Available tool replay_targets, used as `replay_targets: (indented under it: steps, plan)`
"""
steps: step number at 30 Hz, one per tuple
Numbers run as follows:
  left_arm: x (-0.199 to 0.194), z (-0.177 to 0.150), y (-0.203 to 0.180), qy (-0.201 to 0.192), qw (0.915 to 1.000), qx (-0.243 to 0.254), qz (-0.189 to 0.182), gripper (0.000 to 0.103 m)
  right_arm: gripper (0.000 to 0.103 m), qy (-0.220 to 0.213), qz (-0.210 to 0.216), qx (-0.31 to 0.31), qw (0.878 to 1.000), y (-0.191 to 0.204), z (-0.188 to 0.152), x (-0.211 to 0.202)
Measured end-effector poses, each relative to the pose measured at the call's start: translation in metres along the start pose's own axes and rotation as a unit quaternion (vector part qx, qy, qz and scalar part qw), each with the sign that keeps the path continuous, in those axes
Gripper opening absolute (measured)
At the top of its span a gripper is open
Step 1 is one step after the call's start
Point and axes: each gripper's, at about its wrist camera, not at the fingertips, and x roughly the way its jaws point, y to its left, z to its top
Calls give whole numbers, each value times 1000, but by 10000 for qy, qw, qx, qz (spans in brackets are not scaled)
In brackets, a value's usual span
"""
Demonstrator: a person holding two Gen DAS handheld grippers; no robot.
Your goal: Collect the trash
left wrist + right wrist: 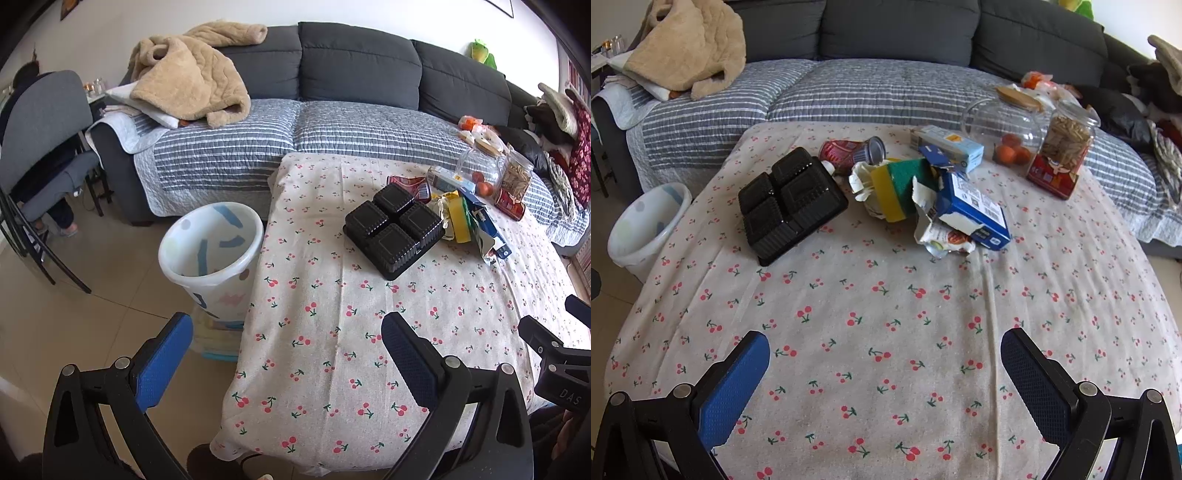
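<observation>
Both my claws hang spread and empty over the near edge of the desk in its cherry-print cloth (886, 332): my left claw (288, 354) toward the white patterned plastic bin (210, 247) on the floor beside the desk, my right claw (886, 373) facing the trash.

The black ribbed plastic tray (790, 203), crushed red can (849, 151), yellow-green sponge (897, 184) and torn blue carton (971, 210) lie heaped mid-desk, touching. Pulling one may drag its neighbours along. The tray looks slick and wide; I could lose it. The glass jars (1063, 140) just behind aren't trash, and a careless reach might topple them.
</observation>
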Motion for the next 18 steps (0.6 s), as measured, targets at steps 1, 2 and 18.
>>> replay_targets:
  steps: [1,2,18]
  plan:
    - [0,0,0,-8,10000,9,1,103,103,-1,-5,-2,10000,0,0,0]
    - [0,0,0,-12,10000,14,1,103,103,1,-6,-4,10000,0,-1,0]
    - [0,-2,-2,3,10000,30,-1,103,103,73,46,39,10000,-1,-3,2]
